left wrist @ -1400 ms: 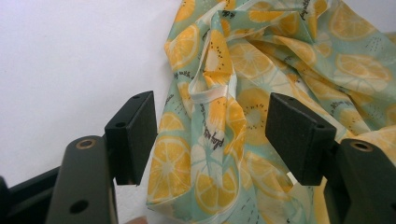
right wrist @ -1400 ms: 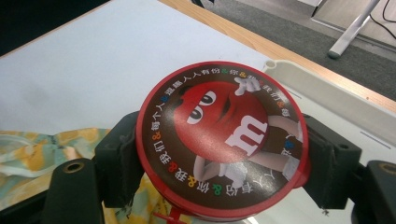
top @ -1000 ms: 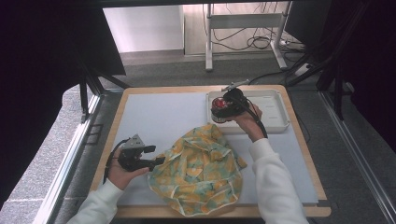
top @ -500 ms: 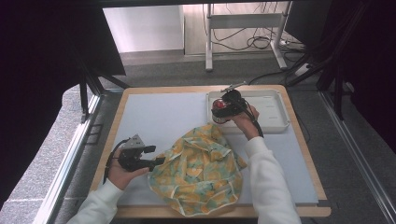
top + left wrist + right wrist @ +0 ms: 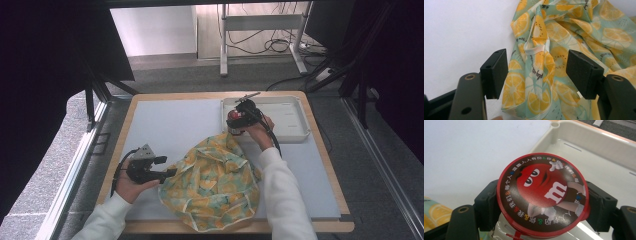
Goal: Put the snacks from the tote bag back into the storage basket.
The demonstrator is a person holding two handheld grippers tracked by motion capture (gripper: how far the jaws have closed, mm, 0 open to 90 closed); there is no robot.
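A red "m" character marks the candy tub [image 5: 543, 195], clamped lower centre in the right gripper [image 5: 544, 206]; the left gripper [image 5: 541, 72] gapes around lemon-print cloth [image 5: 564, 50].

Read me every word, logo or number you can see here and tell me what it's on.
"m": large white letter on the red round lid of the container held in the right tool.
Ring of Chinese characters with coloured "&" signs around that lid's rim: too small and curved to read reliably.
Small black script on the lemon-print cloth: too small and creased to read.
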